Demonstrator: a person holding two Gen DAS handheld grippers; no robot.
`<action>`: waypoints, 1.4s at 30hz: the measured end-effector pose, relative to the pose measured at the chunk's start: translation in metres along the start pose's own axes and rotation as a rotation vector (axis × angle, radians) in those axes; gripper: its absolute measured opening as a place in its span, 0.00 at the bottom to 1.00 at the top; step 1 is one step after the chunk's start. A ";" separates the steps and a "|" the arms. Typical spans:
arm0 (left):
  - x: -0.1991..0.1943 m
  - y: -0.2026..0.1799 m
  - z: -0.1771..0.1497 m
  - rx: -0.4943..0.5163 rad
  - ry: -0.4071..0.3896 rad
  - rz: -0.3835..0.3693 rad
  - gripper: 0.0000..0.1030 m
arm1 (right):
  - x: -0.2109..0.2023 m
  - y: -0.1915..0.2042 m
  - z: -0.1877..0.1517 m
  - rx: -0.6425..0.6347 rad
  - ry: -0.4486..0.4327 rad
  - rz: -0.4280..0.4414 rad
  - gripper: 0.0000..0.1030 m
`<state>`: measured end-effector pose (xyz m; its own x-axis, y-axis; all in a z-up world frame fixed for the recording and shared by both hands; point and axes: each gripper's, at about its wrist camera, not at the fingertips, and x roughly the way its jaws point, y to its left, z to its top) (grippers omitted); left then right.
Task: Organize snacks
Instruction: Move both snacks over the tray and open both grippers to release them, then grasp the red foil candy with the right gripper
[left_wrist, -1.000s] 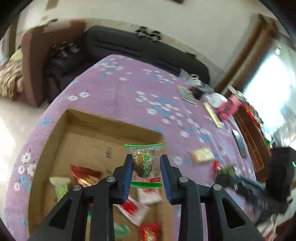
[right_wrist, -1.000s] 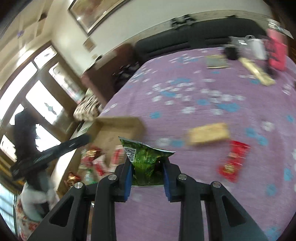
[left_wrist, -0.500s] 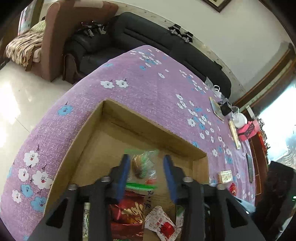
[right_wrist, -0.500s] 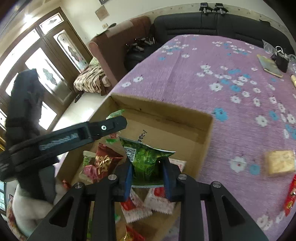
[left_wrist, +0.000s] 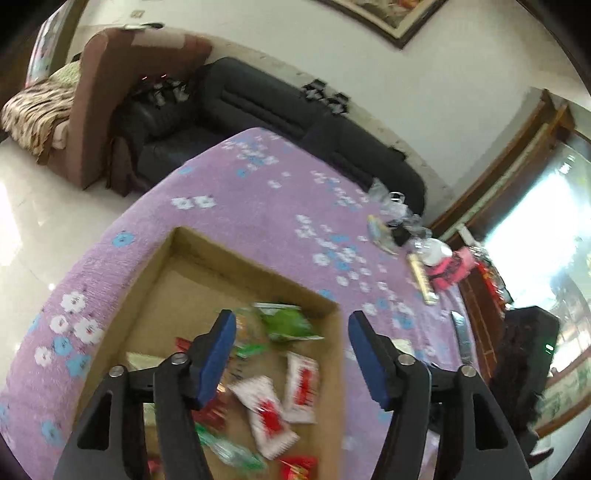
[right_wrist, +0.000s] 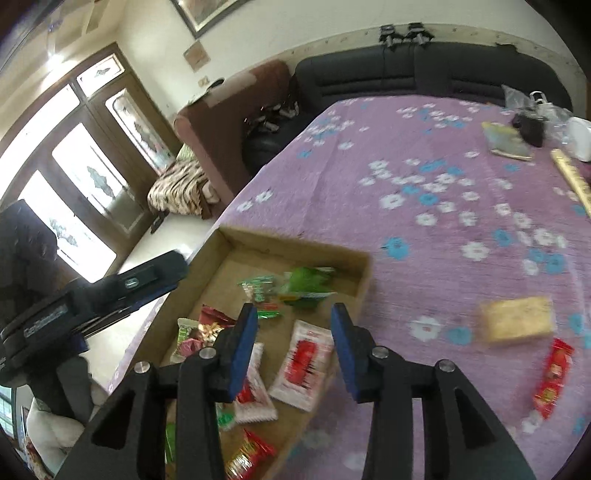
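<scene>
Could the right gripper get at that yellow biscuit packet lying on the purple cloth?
Probably yes. The right gripper is opening with nothing between its jaws, and the yellow biscuit packet lies in the open on the tablecloth, nothing covering it.

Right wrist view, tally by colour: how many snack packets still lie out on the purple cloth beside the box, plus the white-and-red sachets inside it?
Tan packet on the purple cloth: 1
Red packet on the purple cloth: 1
White-and-red sachets in the cardboard box: 2
Total: 4
</scene>
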<state>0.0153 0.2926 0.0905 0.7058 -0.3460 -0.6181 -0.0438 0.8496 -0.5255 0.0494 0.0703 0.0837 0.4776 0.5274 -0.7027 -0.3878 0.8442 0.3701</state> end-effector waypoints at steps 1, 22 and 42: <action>-0.005 -0.008 -0.004 0.008 -0.006 -0.018 0.69 | -0.009 -0.008 -0.002 0.011 -0.012 -0.008 0.42; 0.066 -0.137 -0.153 0.236 0.259 -0.123 0.77 | -0.099 -0.204 -0.081 0.332 -0.070 -0.235 0.46; 0.087 -0.148 -0.177 0.279 0.299 -0.112 0.99 | -0.032 -0.165 -0.049 0.113 0.003 -0.418 0.17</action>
<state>-0.0417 0.0665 0.0108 0.4575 -0.5076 -0.7301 0.2434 0.8612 -0.4462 0.0589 -0.0904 0.0155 0.5729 0.1381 -0.8079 -0.0727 0.9904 0.1177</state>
